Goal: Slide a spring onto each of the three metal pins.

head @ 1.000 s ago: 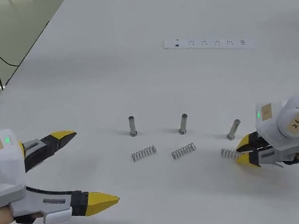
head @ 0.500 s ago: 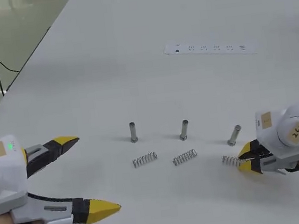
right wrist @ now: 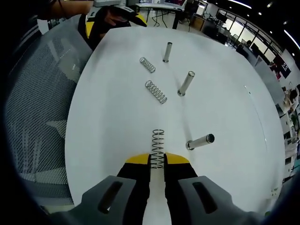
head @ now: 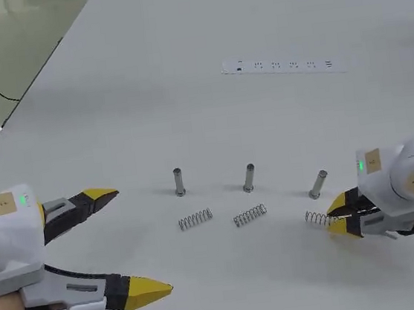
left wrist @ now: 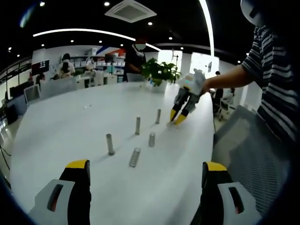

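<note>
The right gripper (head: 339, 215) sits at about 4 o'clock in the head view, low over the white table (head: 148, 94). Its yellow-tipped jaws are pinched onto one end of a spring (head: 319, 218). The rest of that coil sticks out from the tips toward 9 o'clock, and whether it touches the tabletop cannot be told. In the right gripper view the same spring runs straight toward 12 o'clock from between the jaws, and the nearest pin (head: 318, 184) lies at roughly 2 o'clock from the tips, close by but apart from the coil. That pin looks slanted in the head view (true tilt or only camera angle cannot be told).

Three metal pins form a row across the middle of the table. The middle pin (head: 249, 178) and the left pin (head: 179, 182) stand upright, all three bare. Two loose springs lie flat on the table: one (head: 250, 215) just at 6 o'clock of the middle pin, the other (head: 196, 219) at 5 o'clock of the left pin.

The left gripper (head: 138, 239) is at 8 o'clock in the head view — jaws spread wide, nothing between them — well apart from the pins. A white power strip (head: 279, 66) lies far off toward 12 o'clock.
</note>
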A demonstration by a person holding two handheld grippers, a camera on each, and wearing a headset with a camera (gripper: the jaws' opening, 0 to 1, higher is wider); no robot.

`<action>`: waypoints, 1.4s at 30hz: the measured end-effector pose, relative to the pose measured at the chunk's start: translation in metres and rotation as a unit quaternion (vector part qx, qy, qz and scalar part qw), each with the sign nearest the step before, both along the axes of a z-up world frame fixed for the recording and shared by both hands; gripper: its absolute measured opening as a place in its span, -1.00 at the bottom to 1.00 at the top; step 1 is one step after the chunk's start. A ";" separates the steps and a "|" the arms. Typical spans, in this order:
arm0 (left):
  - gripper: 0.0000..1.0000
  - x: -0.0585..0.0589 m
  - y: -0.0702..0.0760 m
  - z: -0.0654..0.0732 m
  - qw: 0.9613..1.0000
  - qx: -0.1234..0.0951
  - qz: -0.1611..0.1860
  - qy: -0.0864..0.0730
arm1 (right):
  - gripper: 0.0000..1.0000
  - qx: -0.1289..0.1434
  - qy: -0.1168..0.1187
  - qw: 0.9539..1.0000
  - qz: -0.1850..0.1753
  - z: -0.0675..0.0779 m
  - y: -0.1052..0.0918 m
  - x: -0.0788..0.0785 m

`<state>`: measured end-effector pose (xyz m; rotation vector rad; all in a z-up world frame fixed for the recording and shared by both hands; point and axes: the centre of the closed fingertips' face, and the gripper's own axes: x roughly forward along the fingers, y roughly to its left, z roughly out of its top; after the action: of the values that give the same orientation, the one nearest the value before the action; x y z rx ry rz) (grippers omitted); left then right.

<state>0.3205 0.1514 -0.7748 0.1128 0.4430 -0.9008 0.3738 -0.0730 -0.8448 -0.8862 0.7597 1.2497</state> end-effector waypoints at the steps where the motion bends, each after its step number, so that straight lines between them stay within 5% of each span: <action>1: 0.93 0.000 0.000 0.000 1.000 -0.001 0.000 0.000 | -0.85 0.002 -0.001 1.000 0.001 0.002 0.001 -0.002; 17: 0.85 0.005 -0.007 -0.003 1.000 -0.007 -0.023 0.006 | -0.85 0.025 -0.009 0.999 0.026 0.020 0.026 -0.017; 20: 0.76 0.004 -0.012 -0.005 0.999 -0.009 -0.038 0.018 | -0.85 0.025 -0.012 0.999 0.032 0.021 0.029 -0.019; 42: 0.52 0.009 -0.052 -0.007 0.995 -0.016 -0.098 0.021 | -0.85 0.038 -0.023 0.996 0.072 0.033 0.064 -0.032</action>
<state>0.3297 0.0996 -0.7815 0.1087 0.4611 -1.1041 0.3421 -0.0091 -0.8115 -0.9172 0.6155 1.3708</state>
